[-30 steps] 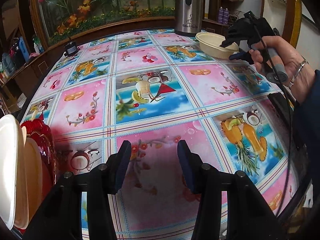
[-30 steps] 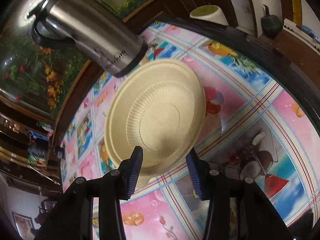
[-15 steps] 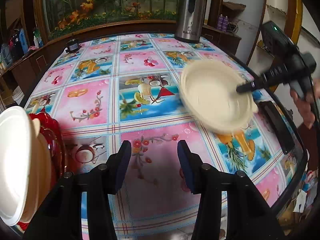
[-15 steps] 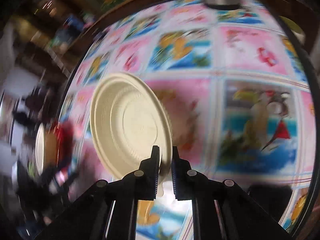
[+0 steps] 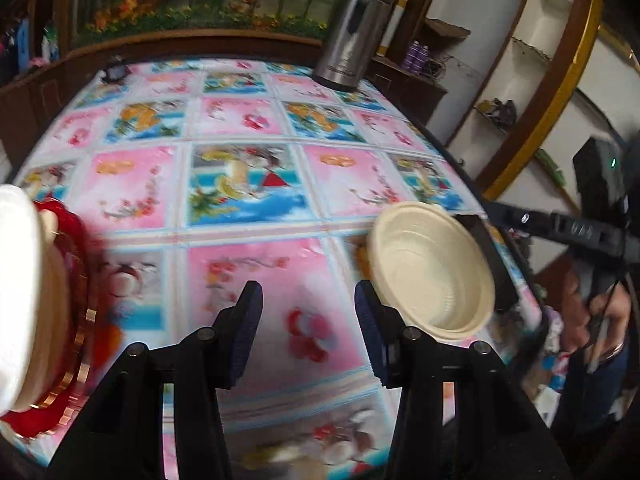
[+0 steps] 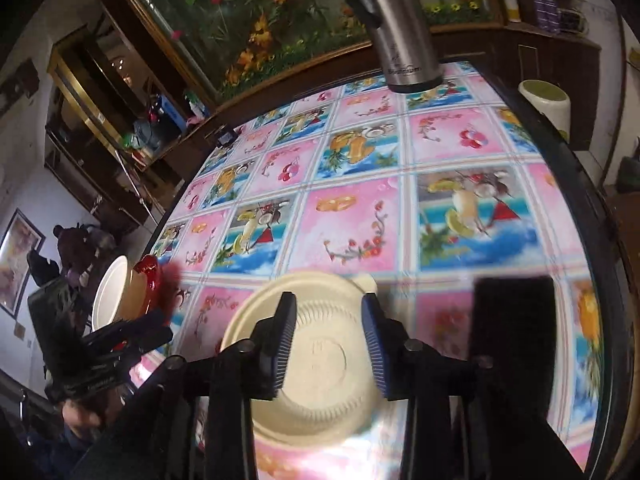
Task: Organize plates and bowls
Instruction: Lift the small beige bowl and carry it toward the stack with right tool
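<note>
A cream bowl [image 6: 316, 408] lies upright on the flowered tablecloth [image 6: 344, 216], right below my right gripper [image 6: 328, 332]. The right jaws are opening and stand apart above the bowl's inside; the pads do not press on it. In the left wrist view the same bowl [image 5: 432, 268] sits near the table's right edge. My left gripper [image 5: 308, 316] hangs open over bare cloth with nothing between its fingers. At the left edge stands a stack: a white plate [image 5: 16, 280], a cream plate [image 5: 56, 300] and a red gold-rimmed plate [image 5: 80, 320].
A steel thermos jug [image 5: 352, 36] stands at the table's far edge. A flat black object [image 6: 512, 320] lies just right of the bowl, close to the dark table rim [image 6: 592, 216]. A small black item [image 5: 116, 74] sits at the far left corner.
The right gripper shut on the bowl by the thermos, carried it across to the near right part of the table and let it go. The left gripper rose slightly and tilted.
</note>
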### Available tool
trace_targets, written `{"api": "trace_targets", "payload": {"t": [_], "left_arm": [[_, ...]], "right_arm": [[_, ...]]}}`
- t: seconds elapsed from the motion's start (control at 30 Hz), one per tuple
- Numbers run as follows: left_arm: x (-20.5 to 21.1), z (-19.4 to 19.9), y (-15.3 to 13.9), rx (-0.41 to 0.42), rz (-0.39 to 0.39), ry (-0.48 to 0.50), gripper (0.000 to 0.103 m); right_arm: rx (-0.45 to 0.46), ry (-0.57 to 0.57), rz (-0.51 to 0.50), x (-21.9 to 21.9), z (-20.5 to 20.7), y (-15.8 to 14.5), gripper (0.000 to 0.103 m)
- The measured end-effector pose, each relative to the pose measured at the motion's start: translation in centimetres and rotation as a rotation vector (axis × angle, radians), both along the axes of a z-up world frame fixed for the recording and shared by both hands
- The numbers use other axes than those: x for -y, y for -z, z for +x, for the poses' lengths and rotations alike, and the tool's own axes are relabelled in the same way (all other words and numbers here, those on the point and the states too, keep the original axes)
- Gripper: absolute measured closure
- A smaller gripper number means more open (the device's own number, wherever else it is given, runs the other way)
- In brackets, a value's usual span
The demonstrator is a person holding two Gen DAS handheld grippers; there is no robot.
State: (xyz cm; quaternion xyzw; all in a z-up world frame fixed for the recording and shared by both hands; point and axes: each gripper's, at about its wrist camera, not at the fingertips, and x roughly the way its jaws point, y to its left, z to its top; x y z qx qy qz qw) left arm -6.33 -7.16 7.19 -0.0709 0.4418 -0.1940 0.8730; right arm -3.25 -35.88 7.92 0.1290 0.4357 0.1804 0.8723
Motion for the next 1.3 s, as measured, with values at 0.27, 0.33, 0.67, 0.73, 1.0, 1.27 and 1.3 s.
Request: {"api": "trace_targets", "payload": {"t": [0.27,0.33,0.67,0.73,1.0,1.27,1.3], "left_arm": [[4.6,-1.2,1.1,-0.070,-0.014,0.129,0.057],[4.5,-1.2,1.3,-0.074,0.008,0.113,0.057],[2.3,-0.8,2.0,-0.071,0.044,0.035,0.057],[2.5,-0.8,2.3,-0.066,0.048,0.037,0.057],[3.4,-0.1,3.3,-0.055,0.069,0.035,0.082],[3.1,-1.2,2.0,0.090,0.200,-0.022,0.084],[3.0,-1.3,1.8,0.108,0.216,-0.028,0.084]], "right_arm": [[-0.128,0.020,0.158,2.1,-1.7,4.7,0.070],[-0.135,0.019,0.194,1.3,-2.4,5.4,0.070],[-0.075,-0.074,0.163,-2.1,-5.3,4.8,0.065],[-0.040,-0.028,0.133,-1.5,-5.1,4.4,0.065],[-0.030,0.012,0.105,-2.0,-3.4,5.2,0.090],[0.007,0.029,0.053,-4.8,-4.8,4.6,0.090],[0.002,0.026,0.060,-4.9,-4.7,4.7,0.090]]}}
